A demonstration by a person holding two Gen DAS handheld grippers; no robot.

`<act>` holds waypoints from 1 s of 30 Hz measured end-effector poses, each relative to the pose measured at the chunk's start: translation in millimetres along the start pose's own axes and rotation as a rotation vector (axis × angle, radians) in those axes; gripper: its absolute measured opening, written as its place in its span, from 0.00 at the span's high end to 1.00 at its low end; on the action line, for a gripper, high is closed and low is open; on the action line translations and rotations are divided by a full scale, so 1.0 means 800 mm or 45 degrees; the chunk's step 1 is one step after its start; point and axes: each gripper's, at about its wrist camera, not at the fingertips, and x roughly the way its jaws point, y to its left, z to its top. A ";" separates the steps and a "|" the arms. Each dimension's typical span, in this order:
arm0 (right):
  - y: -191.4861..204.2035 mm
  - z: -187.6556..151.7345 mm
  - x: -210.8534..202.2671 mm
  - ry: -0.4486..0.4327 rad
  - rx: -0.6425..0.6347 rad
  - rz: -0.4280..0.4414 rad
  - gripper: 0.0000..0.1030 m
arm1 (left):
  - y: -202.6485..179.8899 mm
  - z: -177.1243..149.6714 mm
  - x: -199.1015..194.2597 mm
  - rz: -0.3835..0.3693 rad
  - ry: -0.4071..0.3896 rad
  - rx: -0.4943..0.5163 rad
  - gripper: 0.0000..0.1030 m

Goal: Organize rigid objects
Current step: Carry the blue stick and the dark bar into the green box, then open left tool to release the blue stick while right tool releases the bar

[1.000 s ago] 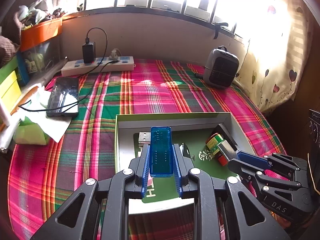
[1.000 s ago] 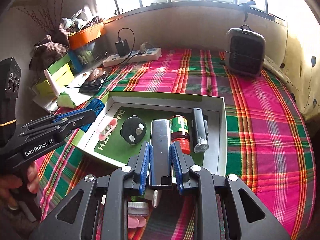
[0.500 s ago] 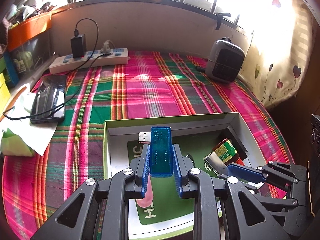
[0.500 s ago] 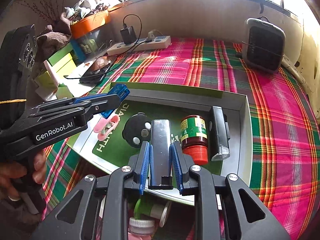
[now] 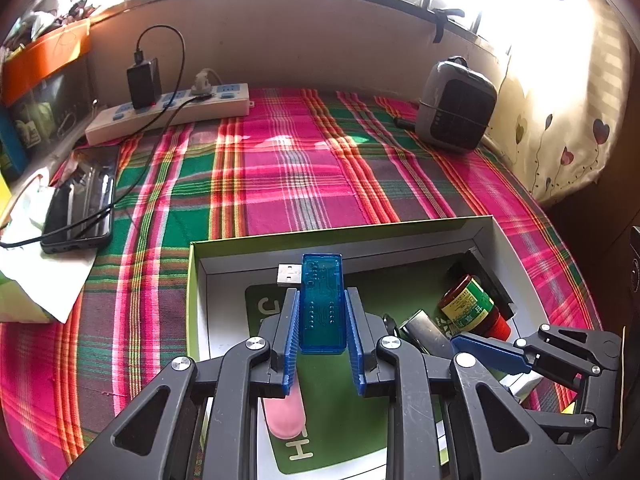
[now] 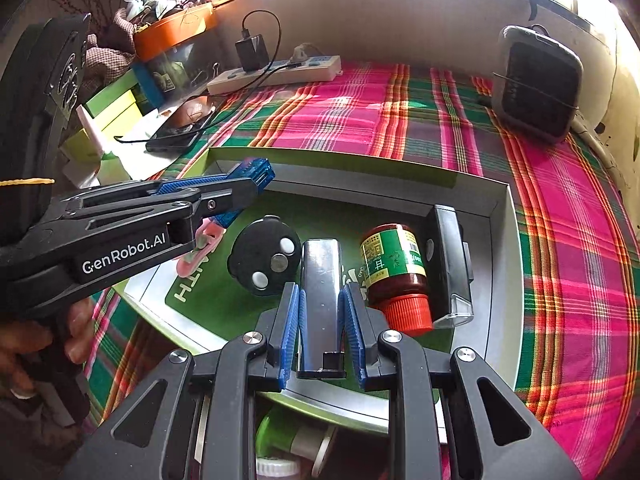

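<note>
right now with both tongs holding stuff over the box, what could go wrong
1. The left tongs grip the blue usb stick by its lower half only; it could tip or slip out on release.
2. The right tongs hold a grey bar between the round black remote and the red-capped bottle; setting it down may knock either one.
3. Both tongs hang over one box, so they could bump.

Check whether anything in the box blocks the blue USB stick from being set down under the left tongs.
Partly. The left tongs hold the blue USB stick above the box. A pink clip lies on the box floor right below them. The green floor nearer the box's far-left corner looks bare.
</note>
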 end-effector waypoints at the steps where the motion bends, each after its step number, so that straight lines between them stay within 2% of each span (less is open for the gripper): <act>1: 0.000 0.000 0.001 0.002 -0.001 0.000 0.76 | 0.000 0.000 0.002 0.001 0.004 0.000 0.80; 30: 0.006 0.002 0.010 0.012 -0.037 -0.044 0.76 | -0.002 -0.002 0.022 0.009 0.047 0.013 0.80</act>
